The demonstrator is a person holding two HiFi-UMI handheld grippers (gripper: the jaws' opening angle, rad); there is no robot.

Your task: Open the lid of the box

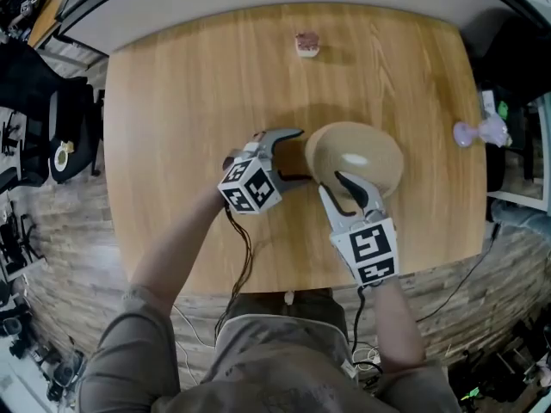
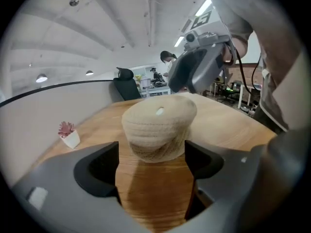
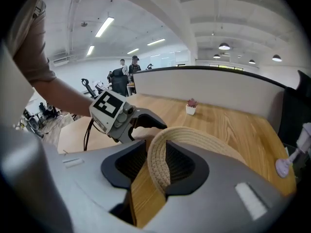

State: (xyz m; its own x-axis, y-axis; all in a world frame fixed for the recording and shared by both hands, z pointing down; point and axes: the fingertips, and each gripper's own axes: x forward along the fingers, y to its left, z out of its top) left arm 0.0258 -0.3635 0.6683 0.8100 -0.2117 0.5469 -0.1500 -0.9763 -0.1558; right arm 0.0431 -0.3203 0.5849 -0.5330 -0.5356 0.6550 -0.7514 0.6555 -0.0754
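This is looking like a large open-plan office or lab hall. Strip lights [image 3: 104,27] are glowing along a high white ceiling, and black office chairs [image 2: 125,84] are standing by distant desks where people [image 3: 129,64] are standing. A low partition [image 3: 218,91] is running behind the wooden surface [image 1: 189,101], and cables [image 1: 456,282] are trailing over the plank floor [image 1: 60,248].

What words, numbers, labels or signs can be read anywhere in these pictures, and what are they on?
No readable text anywhere.
Left tongs' marker cube: black-and-white square patterns, not letters or numbers.
Right tongs' marker cube: the same kind of pattern, no words.
Woven box and small plant pot: no print visible.
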